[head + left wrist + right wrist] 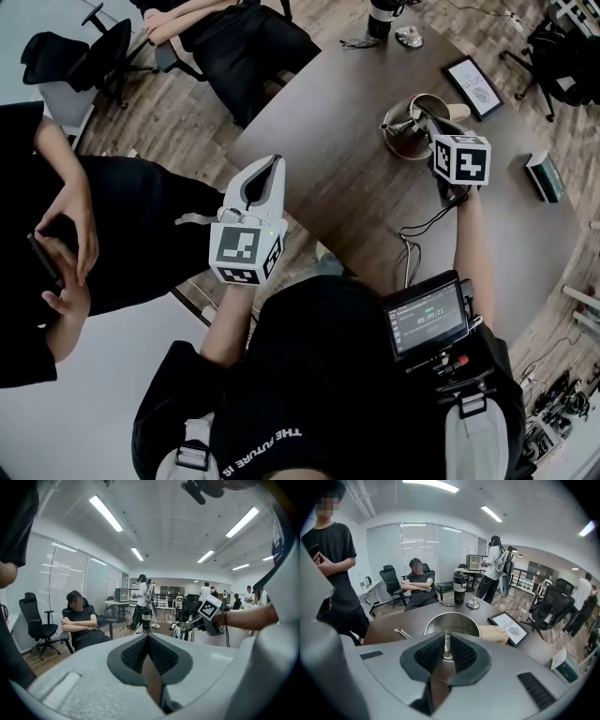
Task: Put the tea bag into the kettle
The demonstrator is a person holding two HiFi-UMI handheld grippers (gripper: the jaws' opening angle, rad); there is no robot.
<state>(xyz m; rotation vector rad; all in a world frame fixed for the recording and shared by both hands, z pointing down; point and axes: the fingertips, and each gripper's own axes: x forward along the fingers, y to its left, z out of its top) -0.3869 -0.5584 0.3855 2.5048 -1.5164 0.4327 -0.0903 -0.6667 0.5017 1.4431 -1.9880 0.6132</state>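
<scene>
Right gripper (447, 640) jaws pinched what looked like the tea bag (447, 650) above the kettle (465, 619) by the counter's (405, 616) far edge; best to let go low and centred

The kettle (452, 620) is bare polished metal, glossy inside and out, with a pale matt handle (494, 633). It stands on a smooth, dark, matt table (347, 187) above a floor (187, 127) of grained wood planks. The left gripper (148, 637) and right gripper (447, 637) both have light grey matt plastic shells and black ribbed, rubbery-looking pads (430, 653); a thin pale strip (447, 648) between the right pads is too small to tell paper from metal.
</scene>
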